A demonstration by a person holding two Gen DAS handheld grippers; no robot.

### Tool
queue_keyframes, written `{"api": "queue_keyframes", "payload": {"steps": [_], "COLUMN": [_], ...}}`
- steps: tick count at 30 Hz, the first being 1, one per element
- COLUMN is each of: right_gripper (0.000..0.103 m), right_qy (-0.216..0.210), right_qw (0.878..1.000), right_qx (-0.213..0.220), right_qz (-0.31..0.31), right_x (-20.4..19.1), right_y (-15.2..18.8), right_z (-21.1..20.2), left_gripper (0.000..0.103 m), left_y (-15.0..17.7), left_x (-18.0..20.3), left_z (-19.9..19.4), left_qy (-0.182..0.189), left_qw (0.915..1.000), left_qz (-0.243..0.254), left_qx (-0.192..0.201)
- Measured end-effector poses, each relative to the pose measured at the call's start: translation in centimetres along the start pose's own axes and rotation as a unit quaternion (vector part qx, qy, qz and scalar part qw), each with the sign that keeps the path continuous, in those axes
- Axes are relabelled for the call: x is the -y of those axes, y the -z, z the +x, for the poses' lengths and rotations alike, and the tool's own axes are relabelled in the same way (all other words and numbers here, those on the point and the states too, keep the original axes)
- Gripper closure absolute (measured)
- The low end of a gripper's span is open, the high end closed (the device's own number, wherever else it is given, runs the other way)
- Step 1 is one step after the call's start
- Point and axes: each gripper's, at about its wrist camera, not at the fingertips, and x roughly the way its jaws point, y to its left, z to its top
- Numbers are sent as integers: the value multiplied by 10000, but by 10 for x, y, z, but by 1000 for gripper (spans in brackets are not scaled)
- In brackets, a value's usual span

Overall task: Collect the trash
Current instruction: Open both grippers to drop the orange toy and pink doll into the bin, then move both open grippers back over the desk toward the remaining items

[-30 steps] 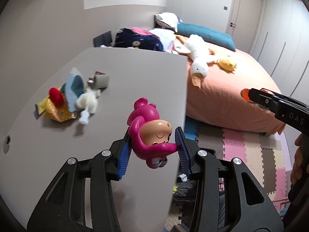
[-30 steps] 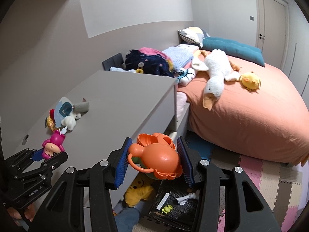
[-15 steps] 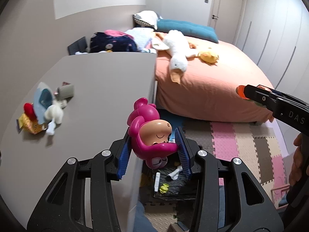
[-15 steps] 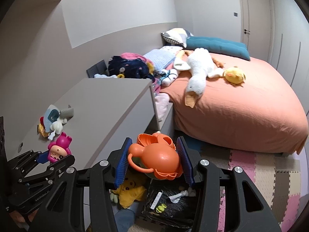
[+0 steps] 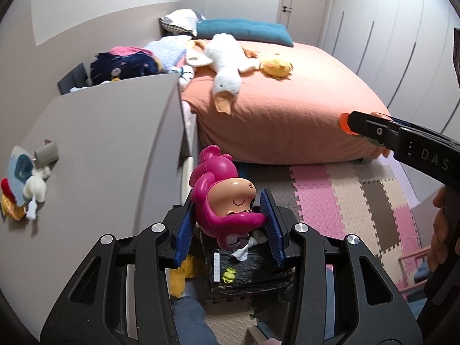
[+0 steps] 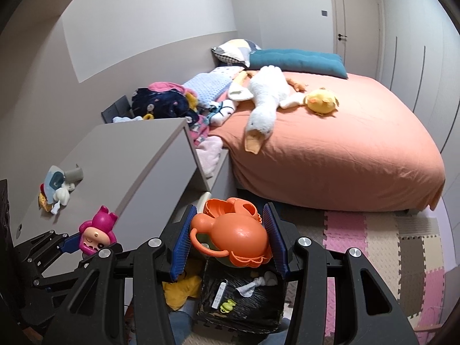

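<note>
My left gripper (image 5: 227, 224) is shut on a pink doll figure (image 5: 224, 201) and hangs past the desk's edge, above a black-lined bin (image 5: 253, 273) on the floor. In the right wrist view the same pink doll figure (image 6: 96, 234) shows at lower left in the left gripper (image 6: 83, 243). My right gripper (image 6: 228, 238) is shut on an orange toy watering can (image 6: 233, 234), also above the black-lined bin (image 6: 247, 299). The bin holds a white strip, a yellow-green bit and a white rag. More trash (image 5: 26, 184) lies in a small pile on the grey desk (image 5: 100, 143).
A bed with an orange sheet (image 6: 330, 155) carries a white goose plush (image 6: 264, 100) and a yellow chick plush (image 6: 322, 102). Clothes (image 6: 166, 100) are heaped beyond the desk. Foam puzzle mats (image 5: 345, 195) cover the floor. A yellow plush (image 6: 181, 290) lies beside the bin.
Both grippers have moved off the desk toward the bed side, still holding their toys. The bin on the floor now lies under both of them, and the desk has slid left.
</note>
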Motion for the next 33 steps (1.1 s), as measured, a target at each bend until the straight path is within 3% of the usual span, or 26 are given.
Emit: {"api": "queue_keyframes", "payload": {"steps": [5,7,8,9,21,33], "right_gripper": [53,44,29,23,22,22], "right_qy": [49,10,46,144,159,-146], "right_qw": [9998,9997,9997,9996,9994,9997], "right_qx": [-75,-134,-119,-53,-90,-208], "right_qz": [163,209,231,245,295,-14], "right_x": [14,18,18,19,19,-21], "right_y": [2,1,1,0,2,-1], "right_z": [4,6,7,6,16,38], "left_gripper": [59,31,8,6,6,6], "left_y": [0,-1,-1,0,5,10], "left_x": [11,14,15,15,2,-42], "left_z": [13,20,22,23,23,16], "left_qy": [181,266,232,183,-26,-333], "left_qw": [9997,9991,9991,9994,9995,9980], "left_qz": [65,70,42,32,-72,-461], "left_qx": [-167,-319,-345,-279,-291,-260]}}
